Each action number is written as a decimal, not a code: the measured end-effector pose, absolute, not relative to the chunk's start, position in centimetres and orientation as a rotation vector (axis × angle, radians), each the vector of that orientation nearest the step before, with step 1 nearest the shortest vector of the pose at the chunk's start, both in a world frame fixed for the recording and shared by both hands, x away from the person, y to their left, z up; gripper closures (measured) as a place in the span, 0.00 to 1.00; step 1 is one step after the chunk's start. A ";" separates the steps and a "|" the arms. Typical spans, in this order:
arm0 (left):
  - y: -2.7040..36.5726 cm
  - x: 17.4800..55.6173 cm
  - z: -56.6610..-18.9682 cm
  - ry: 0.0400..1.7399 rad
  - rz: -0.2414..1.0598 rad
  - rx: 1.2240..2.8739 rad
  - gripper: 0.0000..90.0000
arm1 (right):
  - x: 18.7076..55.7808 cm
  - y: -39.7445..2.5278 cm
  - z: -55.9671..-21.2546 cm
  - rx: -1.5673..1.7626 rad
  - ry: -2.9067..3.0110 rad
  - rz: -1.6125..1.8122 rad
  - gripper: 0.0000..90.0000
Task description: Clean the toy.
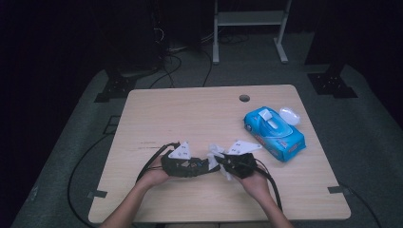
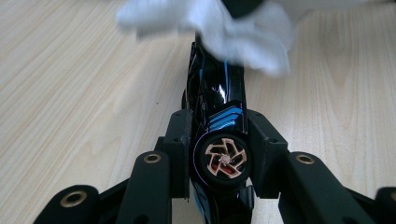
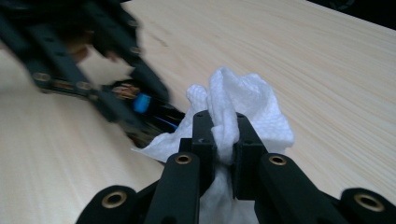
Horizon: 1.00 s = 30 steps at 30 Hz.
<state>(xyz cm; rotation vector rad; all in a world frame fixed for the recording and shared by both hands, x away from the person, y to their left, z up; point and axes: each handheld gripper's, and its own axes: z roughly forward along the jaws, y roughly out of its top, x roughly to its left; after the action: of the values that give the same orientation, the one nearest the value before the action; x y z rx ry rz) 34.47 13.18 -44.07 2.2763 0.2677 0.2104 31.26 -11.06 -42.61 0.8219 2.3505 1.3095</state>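
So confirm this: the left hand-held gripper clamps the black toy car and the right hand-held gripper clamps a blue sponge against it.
Not a blue sponge: the right hand-held gripper clamps a white tissue, as the right gripper view shows. The left hand-held gripper does clamp the black toy car.

A glossy black plastic toy car with blue stripes, a soft crinkled white paper tissue, a matt pale wood-grain worktop.

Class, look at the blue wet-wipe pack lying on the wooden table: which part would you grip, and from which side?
Grip the blue wet-wipe pack across its narrow width, from above. It lies flat and long, so its two long side faces suit opposing jaws. I would stay clear of the open white flap at its far end, which would probably give way.
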 end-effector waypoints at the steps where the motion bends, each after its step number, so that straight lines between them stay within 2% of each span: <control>1: 13.2 34.4 -44.1 0.268 0.211 2.278 0.72 | 31.2 -10.5 -42.6 0.789 2.361 1.301 0.91; 4: 13.2 34.4 -44.1 0.266 0.214 2.280 0.72 | 31.5 -10.3 -42.9 0.788 2.375 1.259 0.91; 10: 13.2 34.4 -44.0 0.258 0.218 2.285 0.72 | 32.1 -13.4 -42.6 0.922 2.303 1.241 0.91; 17: 13.3 34.3 -44.0 0.258 0.224 2.289 0.72 | 31.9 -11.1 -42.8 0.818 2.357 1.230 0.91; 26: 13.2 34.5 -44.0 0.276 0.212 2.290 0.72 | 31.9 -15.2 -43.3 0.944 2.301 1.204 0.91; 28: 13.0 34.4 -43.8 0.290 0.217 2.298 0.71 | 31.6 -15.5 -43.3 0.940 2.302 1.208 0.91; 30: 12.6 34.5 -43.5 0.301 0.221 2.295 0.64 | 31.3 -15.9 -43.4 0.942 2.297 1.223 0.91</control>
<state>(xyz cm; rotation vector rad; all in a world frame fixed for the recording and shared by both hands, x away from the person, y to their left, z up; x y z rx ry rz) 34.50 12.65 -43.53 2.2950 0.3007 0.2210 31.30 -15.88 -43.37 0.9420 2.2975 1.2234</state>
